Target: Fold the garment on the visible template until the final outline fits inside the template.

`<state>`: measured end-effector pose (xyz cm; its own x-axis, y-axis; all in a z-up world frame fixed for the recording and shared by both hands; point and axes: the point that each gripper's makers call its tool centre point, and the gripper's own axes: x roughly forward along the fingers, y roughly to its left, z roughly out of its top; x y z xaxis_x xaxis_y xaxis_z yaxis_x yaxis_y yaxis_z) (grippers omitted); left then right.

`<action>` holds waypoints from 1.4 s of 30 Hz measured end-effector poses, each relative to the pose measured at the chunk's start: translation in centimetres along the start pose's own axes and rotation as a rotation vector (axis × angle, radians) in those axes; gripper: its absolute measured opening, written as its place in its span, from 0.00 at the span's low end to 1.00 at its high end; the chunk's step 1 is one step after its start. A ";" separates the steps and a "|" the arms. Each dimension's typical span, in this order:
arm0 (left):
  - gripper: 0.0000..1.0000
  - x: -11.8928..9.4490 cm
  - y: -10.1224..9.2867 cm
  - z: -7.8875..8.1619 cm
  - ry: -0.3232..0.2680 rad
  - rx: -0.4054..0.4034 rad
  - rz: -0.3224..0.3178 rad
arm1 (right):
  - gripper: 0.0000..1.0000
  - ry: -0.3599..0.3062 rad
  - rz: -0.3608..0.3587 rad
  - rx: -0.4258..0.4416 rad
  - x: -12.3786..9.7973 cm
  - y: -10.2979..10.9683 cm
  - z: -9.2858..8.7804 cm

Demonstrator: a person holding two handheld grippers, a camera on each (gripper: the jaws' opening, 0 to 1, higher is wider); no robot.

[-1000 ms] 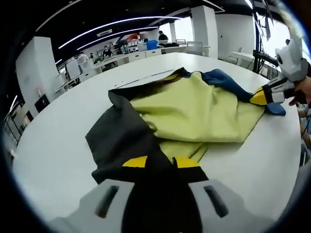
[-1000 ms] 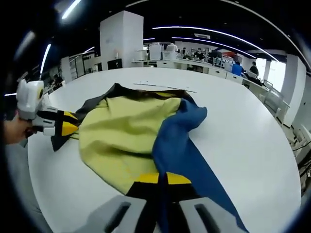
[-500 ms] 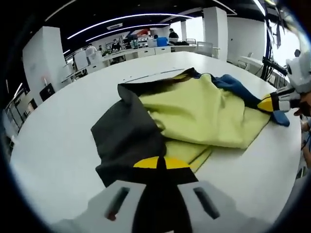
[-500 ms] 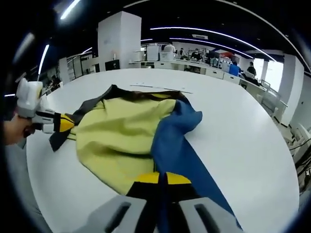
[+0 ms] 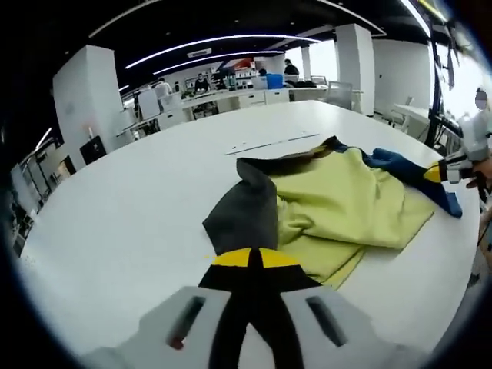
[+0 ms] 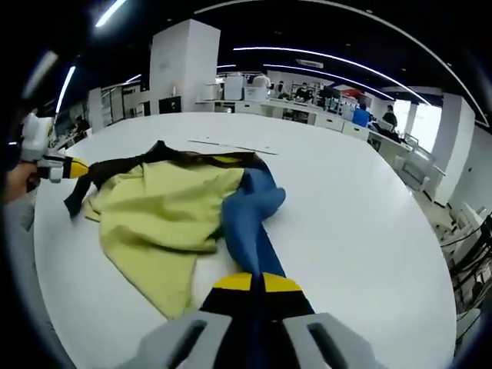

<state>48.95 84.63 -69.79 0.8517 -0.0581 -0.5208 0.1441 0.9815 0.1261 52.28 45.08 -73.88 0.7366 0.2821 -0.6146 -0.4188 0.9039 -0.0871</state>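
A garment lies crumpled on the white table, with a yellow-green body (image 5: 338,207), a dark grey part (image 5: 242,215) and a blue part (image 5: 407,173). My left gripper (image 5: 250,257) is shut on the dark grey cloth, which runs down between its jaws. My right gripper (image 6: 257,282) is shut on the blue cloth (image 6: 250,219). In the left gripper view the right gripper (image 5: 453,173) holds the blue end at the far right. In the right gripper view the left gripper (image 6: 65,165) holds the dark end (image 6: 115,163) at the far left. Thin template lines (image 5: 269,144) (image 6: 219,146) show on the table just beyond the garment.
The white table (image 5: 115,207) is wide and rounded, with bare surface around the garment; its far edge (image 6: 430,254) curves away at the right. Beyond it stand white pillars (image 6: 173,73), rows of desks and several people. A hand (image 6: 15,181) grips the left tool.
Both grippers have drawn back with their cloth ends still held, so the garment sits farther off in both views. The grey and blue parts are pulled out longer and the yellow body is bunched narrower.
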 end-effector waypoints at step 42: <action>0.11 -1.2 11.3 -1.1 0.019 -0.057 0.278 | 0.04 0.068 -0.078 -0.055 0.3 -7.0 0.7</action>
<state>48.95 96.01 -68.67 0.8447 0.2181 -0.4888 -0.1232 0.9679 0.2190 55.80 39.04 -72.91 0.7316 0.1872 -0.6555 -0.3914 0.9027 -0.1789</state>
